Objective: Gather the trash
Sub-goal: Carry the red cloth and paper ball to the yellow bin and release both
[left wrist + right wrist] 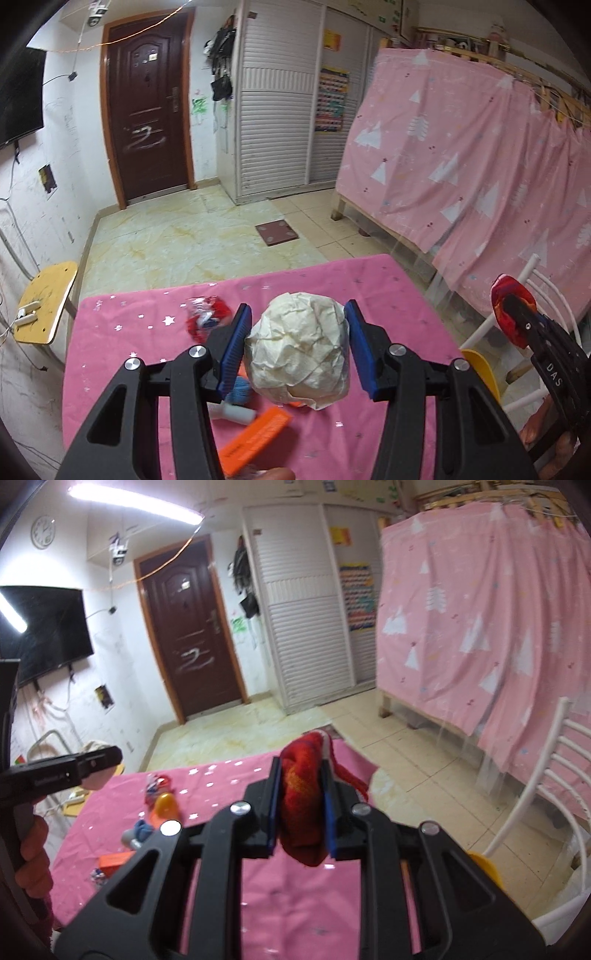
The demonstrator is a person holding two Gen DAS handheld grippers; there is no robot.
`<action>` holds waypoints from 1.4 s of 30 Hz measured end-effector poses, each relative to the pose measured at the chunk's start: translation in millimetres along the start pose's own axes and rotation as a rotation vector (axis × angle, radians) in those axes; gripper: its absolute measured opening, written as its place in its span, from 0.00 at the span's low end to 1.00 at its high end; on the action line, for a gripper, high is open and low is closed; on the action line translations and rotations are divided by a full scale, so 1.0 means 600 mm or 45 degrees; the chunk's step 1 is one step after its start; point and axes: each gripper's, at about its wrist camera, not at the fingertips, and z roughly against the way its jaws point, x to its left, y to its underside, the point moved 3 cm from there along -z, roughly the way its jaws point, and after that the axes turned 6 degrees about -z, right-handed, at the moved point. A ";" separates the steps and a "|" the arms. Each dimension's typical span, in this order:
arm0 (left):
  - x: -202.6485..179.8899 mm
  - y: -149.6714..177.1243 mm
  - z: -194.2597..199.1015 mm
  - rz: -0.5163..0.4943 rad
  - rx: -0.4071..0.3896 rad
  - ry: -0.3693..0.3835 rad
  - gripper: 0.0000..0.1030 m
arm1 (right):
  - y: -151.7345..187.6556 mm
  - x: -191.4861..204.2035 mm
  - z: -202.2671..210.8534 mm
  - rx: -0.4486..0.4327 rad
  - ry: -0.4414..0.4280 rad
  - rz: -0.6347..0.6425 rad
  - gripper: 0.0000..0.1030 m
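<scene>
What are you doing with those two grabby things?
Picking up trash from the pink table. The left gripper is squeezing a crumpled white paper ball, and the right gripper is clamped on a scrunched red wrapper. A red-and-blue wrapper and an orange box are on the table.

A: What lies between the left tool's (297,349) fingers?
B: A paper ball (299,350), above the table (388,288).
A: And behind it?
B: A wrapper (207,319), left; a chair (532,291) stands right of the table.
</scene>
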 end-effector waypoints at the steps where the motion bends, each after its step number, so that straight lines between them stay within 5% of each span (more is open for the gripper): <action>1: -0.014 -0.001 -0.001 -0.011 0.001 0.010 0.43 | 0.000 -0.009 0.004 -0.007 0.010 -0.006 0.18; 19: -0.269 0.014 -0.066 -0.169 0.110 0.282 0.43 | 0.034 -0.198 0.028 0.030 0.225 -0.048 0.20; 24: -0.320 0.018 -0.086 -0.146 0.153 0.371 0.43 | 0.044 -0.231 0.029 0.051 0.240 -0.082 0.41; 32: -0.403 0.038 -0.114 -0.186 0.229 0.478 0.43 | 0.035 -0.296 0.063 -0.036 0.297 -0.210 0.42; 35: -0.433 0.046 -0.122 -0.201 0.267 0.558 0.46 | 0.031 -0.329 0.077 -0.065 0.319 -0.284 0.42; 39: -0.467 0.057 -0.124 -0.238 0.277 0.602 0.64 | 0.025 -0.353 0.089 -0.095 0.331 -0.339 0.42; 42: -0.478 0.059 -0.120 -0.271 0.268 0.592 0.64 | 0.022 -0.360 0.090 -0.101 0.328 -0.355 0.43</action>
